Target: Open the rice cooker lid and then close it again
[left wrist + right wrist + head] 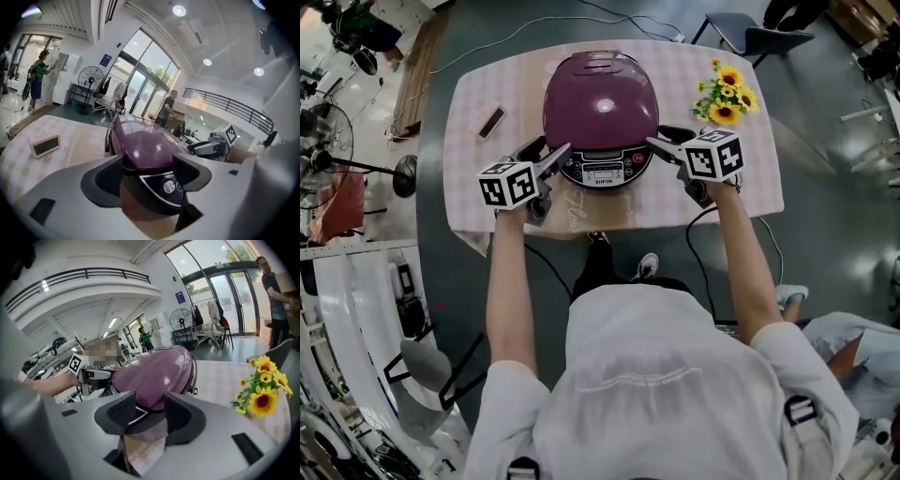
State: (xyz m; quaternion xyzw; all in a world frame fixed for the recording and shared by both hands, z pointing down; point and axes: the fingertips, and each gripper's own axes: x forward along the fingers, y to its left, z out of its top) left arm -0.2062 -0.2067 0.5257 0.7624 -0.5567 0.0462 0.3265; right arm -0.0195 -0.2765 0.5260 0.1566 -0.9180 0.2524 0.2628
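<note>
Flanking rice cooker (600,103) near table (661,212) edge, left gripper (551,150) and right gripper (664,138) gape empty.

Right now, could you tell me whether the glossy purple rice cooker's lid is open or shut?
Shut: the purple domed lid sits down flush on the dark base, no gap showing.

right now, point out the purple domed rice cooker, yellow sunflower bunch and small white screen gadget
purple domed rice cooker (600,98), head view, lid top
yellow sunflower bunch (261,401), right gripper view, biggest bloom
small white screen gadget (45,145), left gripper view, screen
</note>
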